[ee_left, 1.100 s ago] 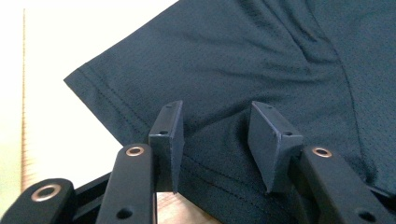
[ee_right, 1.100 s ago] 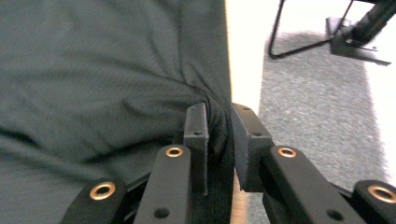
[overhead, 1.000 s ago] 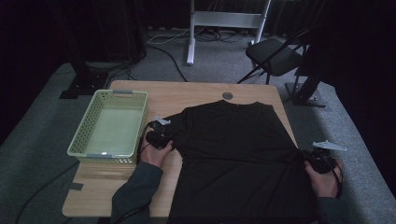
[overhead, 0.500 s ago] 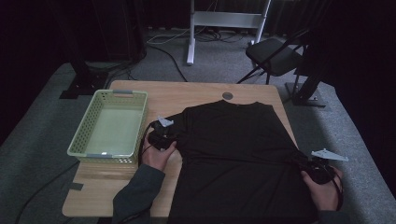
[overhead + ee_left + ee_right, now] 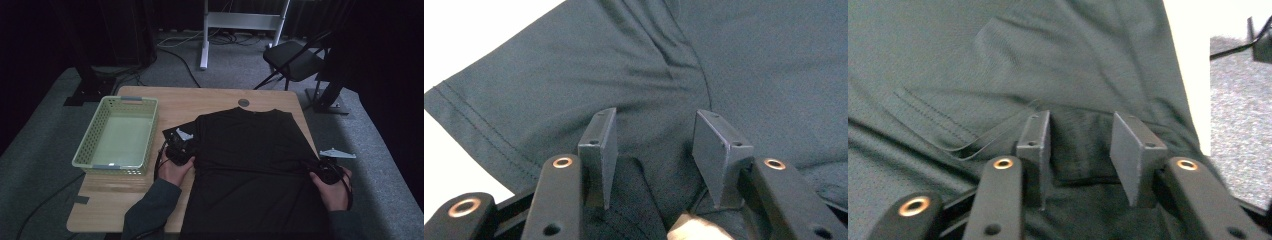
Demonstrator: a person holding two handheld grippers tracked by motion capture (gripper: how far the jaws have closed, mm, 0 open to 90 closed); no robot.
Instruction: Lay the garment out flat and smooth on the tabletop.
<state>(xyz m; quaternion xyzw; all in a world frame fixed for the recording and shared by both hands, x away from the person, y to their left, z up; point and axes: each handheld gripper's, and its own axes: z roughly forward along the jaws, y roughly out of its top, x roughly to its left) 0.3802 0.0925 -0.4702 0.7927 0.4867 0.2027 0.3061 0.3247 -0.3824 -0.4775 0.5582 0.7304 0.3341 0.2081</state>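
Observation:
A black T-shirt (image 5: pixel 250 160) lies spread flat on the wooden table (image 5: pixel 210 97), neck toward the far edge. My left gripper (image 5: pixel 181 150) rests at the shirt's left sleeve and armpit. In the left gripper view its jaws (image 5: pixel 654 135) stand open over the creased seam where sleeve (image 5: pixel 524 100) meets body. My right gripper (image 5: pixel 320 170) sits at the shirt's right edge. Its jaws (image 5: pixel 1080 135) are open too, with a folded bit of shirt (image 5: pixel 1078 150) lying in the gap. Nothing is pinched by either.
A pale green perforated basket (image 5: pixel 82 150) stands empty on the table's left part. A round cable hole (image 5: pixel 243 102) sits near the far edge. Beyond the table are a black chair (image 5: pixel 295 57) and a white desk frame (image 5: pixel 245 20). Grey carpet surrounds the table.
My right gripper has shifted a little left, onto the shirt's right edge. The left gripper has barely moved at the sleeve.

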